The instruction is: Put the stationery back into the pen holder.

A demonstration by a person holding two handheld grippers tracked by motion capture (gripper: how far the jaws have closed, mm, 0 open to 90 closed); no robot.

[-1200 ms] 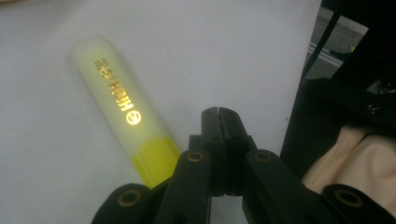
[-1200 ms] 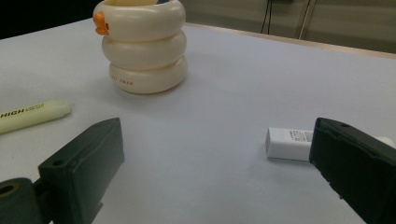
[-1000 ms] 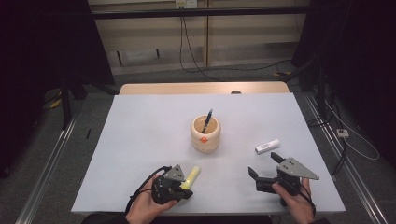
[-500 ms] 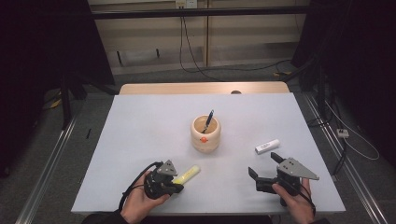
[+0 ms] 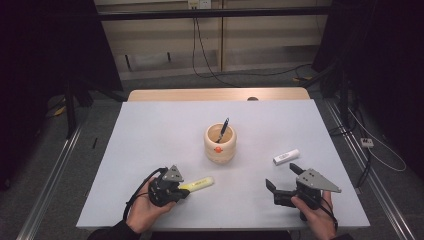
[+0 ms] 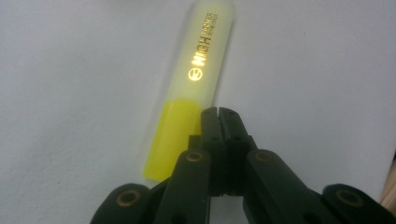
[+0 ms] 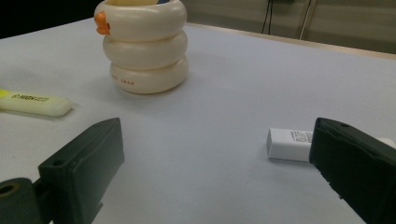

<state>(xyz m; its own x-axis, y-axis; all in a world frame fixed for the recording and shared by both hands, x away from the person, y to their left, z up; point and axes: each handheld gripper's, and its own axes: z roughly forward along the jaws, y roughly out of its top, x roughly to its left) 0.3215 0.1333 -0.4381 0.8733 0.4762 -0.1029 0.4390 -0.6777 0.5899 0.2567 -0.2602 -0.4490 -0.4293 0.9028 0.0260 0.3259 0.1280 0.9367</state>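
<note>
A yellow highlighter lies on the white table, also seen at far left in the right gripper view. My left gripper sits at the highlighter's yellow end. Its jaws are pressed together with nothing between them, and the highlighter runs along their left side. My right gripper rests open near the front right, with bare table between its jaws. A small white tube lies just beyond its right jaw.
A cream ringed cup with an orange knob stands mid-table and holds a dark pen. The table's front edge runs just under both hands. Dark floor, rails and cables surround the table.
My left gripper has shifted a little left and turned. The highlighter has swung from pointing up-right to lying nearly level, pointing right. The right gripper has not moved.
</note>
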